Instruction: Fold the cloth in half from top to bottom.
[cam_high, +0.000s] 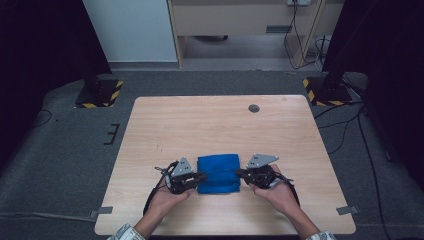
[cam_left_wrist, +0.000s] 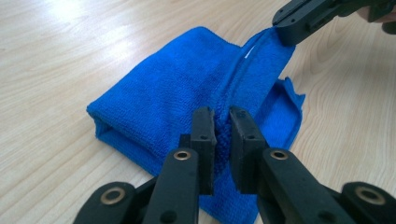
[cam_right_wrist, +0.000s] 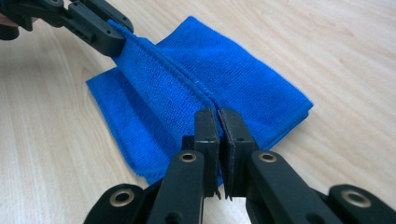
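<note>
The blue cloth (cam_high: 218, 173) lies folded near the counter's near edge, strung between the two grippers. The left gripper (cam_high: 199, 177) pinches its left end with the jaws slightly parted around the hem; the right gripper (cam_high: 241, 173) is clamped tight on the right end. The held hem runs left to right, lifted taut. Bare counter (cam_high: 215, 125) stretches far and to both sides.

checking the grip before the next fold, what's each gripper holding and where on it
Both hold the blue cloth by its raised hemmed edge: the left gripper pinches one end, the right gripper the other.
</note>
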